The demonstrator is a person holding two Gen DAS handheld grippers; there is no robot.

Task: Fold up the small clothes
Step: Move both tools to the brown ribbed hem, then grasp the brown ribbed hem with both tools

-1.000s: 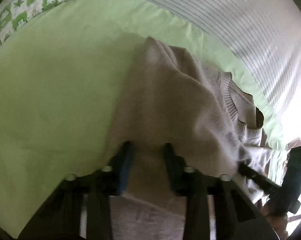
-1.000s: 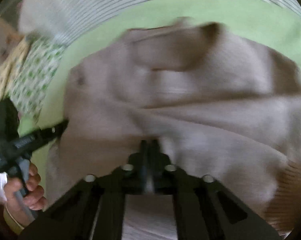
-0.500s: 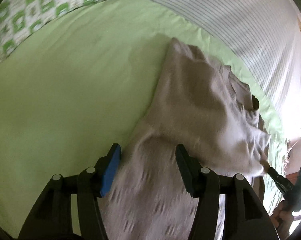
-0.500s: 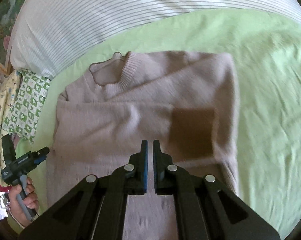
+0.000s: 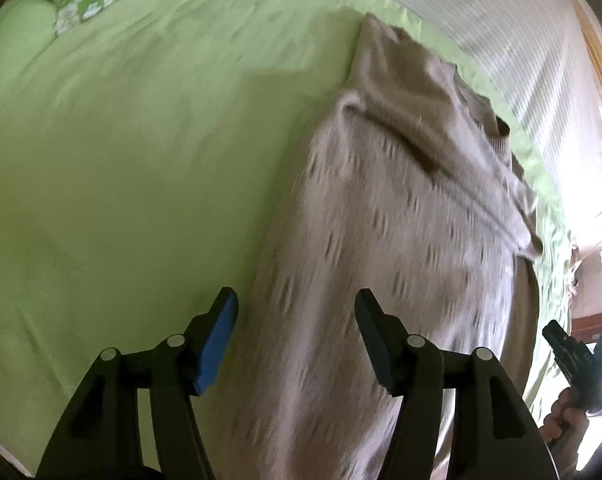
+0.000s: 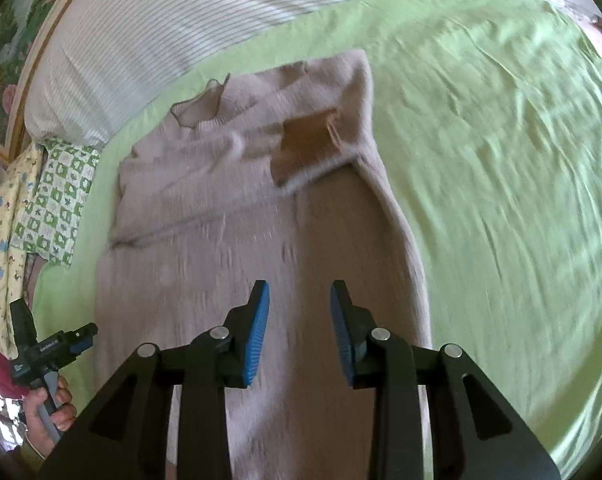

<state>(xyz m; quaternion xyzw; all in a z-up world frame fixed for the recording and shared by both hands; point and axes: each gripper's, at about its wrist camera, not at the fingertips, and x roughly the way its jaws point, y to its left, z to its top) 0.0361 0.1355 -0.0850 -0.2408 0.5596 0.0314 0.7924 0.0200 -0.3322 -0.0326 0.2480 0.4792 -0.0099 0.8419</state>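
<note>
Left tongs (image 5: 295,312): spread wide, nothing between my blue pads (image 5: 217,344); they hang above the sweater's left edge, one finger over the green sheet, the other over the knit. I cannot tell whether any tip touches the cloth.
Right tongs (image 6: 299,308): parted, less widely than the left, gripping nothing; both fingers sit over the lower middle of the sweater.
Sweater (image 6: 229,216): beige knit, lying flat on the green sheet (image 6: 501,140), neck toward the striped pillow (image 6: 173,20). Both sleeves are folded across the chest; a darker brown cuff patch (image 6: 305,140) shows on the upper one.
Other side view: from my left camera the right tongs show at the far right edge, in my hand (image 5: 561,416).
Surroundings: green-and-white patterned cloth (image 6: 57,196) lies beside the sheet, near the pillow.
</note>
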